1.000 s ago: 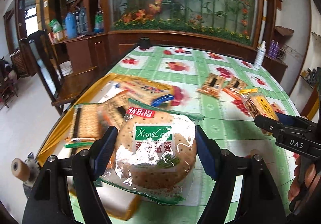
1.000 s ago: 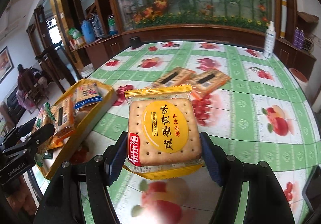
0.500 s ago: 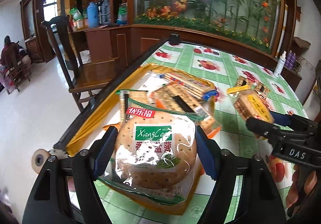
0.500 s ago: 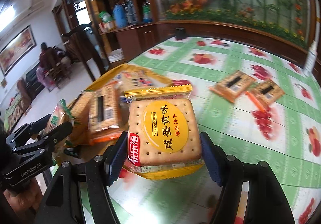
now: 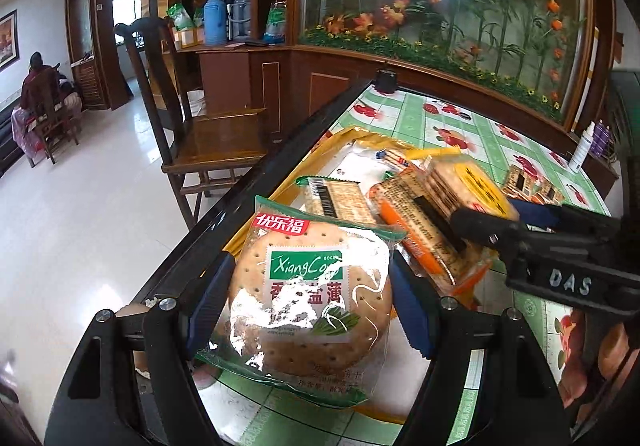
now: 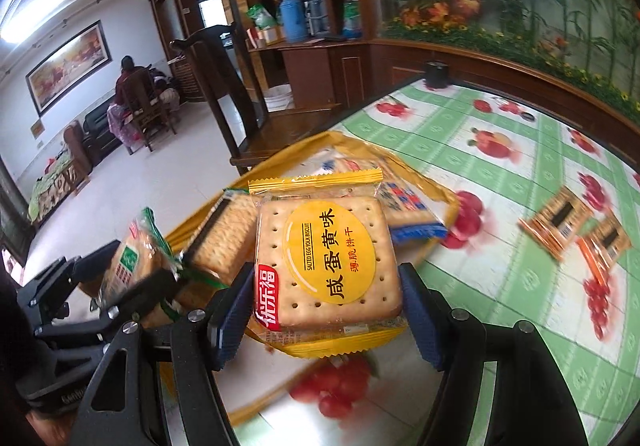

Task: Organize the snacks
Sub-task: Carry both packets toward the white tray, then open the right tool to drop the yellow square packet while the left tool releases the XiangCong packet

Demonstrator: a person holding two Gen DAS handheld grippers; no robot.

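Left gripper [image 5: 310, 310]: tilted downward over the near table edge; its blue pads press both sides of the round green-wrapped cracker pack [image 5: 310, 286], which is held up off the surface.
Right gripper [image 6: 326, 310]: also angled downward; its pads are clamped on the sides of the square yellow egg-yolk biscuit pack [image 6: 326, 262], label facing the camera.
Hand: fingers [image 5: 608, 358] of the person's right hand show at the lower right of the left wrist view, wrapped around the right tool's handle.
Where the snacks are: both held packs hang over or just beside the yellow tray [image 6: 288, 162] at the table's left edge; whether the yellow pack is fully above it is hard to say through the blur.
In the tray: several cracker packs, among them a blue-edged pack [image 6: 404, 206] and an orange-edged pack [image 5: 424, 230] lying tilted on the others.
Left view only: a white spray bottle [image 5: 582, 150] by the far right table edge and the wooden chair's seat [image 5: 216, 142] close beside the table.
Right view only: two orange-wrapped packs [image 6: 576, 226] lying apart on the green fruit-print tablecloth [image 6: 500, 150], well away from the tray; a seated person [image 6: 128, 82] at the far end of the room.
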